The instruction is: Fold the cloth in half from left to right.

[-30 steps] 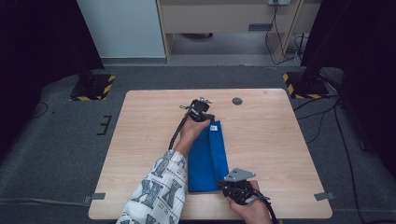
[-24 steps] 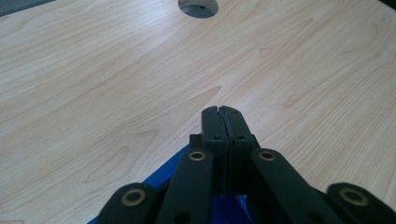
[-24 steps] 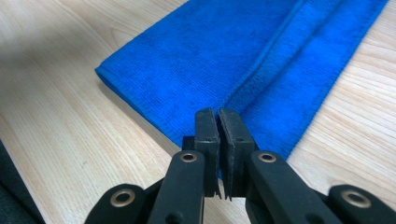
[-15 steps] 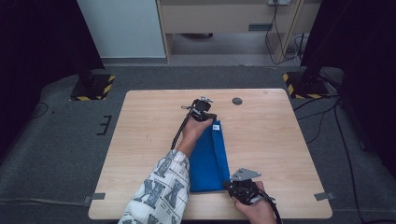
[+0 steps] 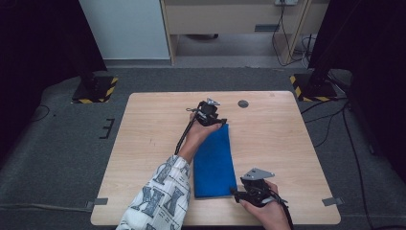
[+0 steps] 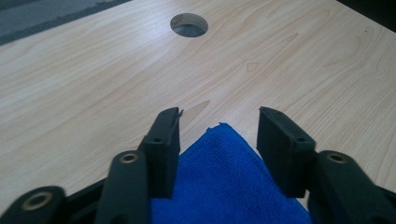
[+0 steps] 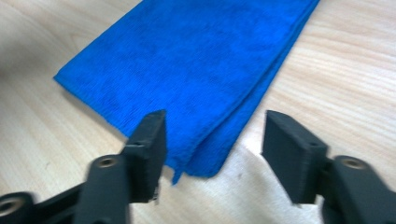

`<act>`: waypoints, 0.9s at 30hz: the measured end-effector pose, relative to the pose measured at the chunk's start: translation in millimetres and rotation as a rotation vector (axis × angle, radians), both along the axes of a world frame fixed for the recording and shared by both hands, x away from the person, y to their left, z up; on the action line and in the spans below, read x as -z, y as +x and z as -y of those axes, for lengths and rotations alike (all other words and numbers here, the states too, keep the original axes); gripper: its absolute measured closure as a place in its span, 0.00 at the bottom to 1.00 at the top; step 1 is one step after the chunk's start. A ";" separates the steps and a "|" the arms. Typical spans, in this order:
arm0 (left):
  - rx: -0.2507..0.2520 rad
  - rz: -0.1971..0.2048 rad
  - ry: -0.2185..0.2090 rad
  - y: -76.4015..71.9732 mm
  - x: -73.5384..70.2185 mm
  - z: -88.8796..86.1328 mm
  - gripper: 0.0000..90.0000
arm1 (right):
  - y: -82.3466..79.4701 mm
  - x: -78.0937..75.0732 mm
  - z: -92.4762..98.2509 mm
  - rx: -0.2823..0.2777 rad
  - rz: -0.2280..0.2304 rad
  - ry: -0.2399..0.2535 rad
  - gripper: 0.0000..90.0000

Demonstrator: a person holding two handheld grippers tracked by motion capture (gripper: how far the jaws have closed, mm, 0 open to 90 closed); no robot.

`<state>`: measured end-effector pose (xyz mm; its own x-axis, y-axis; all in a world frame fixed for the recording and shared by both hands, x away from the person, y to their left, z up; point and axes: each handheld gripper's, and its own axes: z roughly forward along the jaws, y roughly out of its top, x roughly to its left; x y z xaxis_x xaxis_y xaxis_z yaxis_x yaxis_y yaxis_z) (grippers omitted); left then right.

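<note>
At the near edge of the table: right gripper, held in the person's right hand.
Right jaws: parted, just been opening; the near corner of the cloth lies between them, unpinched.
Blue cloth: folded into a long strip, flat on the wooden table, running from near edge toward the middle.
Left gripper: at the cloth's far corner, sleeve patterned.
Left jaws: apart, just been opening; cloth corner between them, not clamped.
Farther off: round hole in the tabletop.
</note>
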<state>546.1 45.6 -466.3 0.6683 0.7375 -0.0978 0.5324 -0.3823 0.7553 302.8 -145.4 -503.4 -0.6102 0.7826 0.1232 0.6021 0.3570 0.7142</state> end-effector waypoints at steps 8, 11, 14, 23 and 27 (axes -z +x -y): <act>0.019 0.027 0.018 -5.1 -8.3 -2.0 0.35 | 11.3 -2.4 4.4 0.031 0.023 0.012 0.25; 0.026 0.024 0.020 -6.5 -9.8 -2.9 0.27 | 14.2 -2.5 5.2 0.038 0.029 0.019 0.21; 0.032 0.021 0.023 -9.1 -10.9 -4.3 0.21 | 17.1 -2.8 5.7 0.041 0.034 0.020 0.20; 0.027 0.025 0.038 -23.6 -12.6 -20.0 0.14 | 29.9 -4.8 8.3 0.054 0.044 0.026 0.19; 0.020 0.027 0.037 -32.0 -14.1 -30.6 0.12 | 38.3 -4.4 9.9 0.047 0.048 0.025 0.18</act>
<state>514.1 76.2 -452.2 0.6851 0.7266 -0.0523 0.5040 -0.4210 0.7542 341.1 -155.3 -499.0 -0.5783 0.8078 0.1143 0.5827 0.3109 0.7509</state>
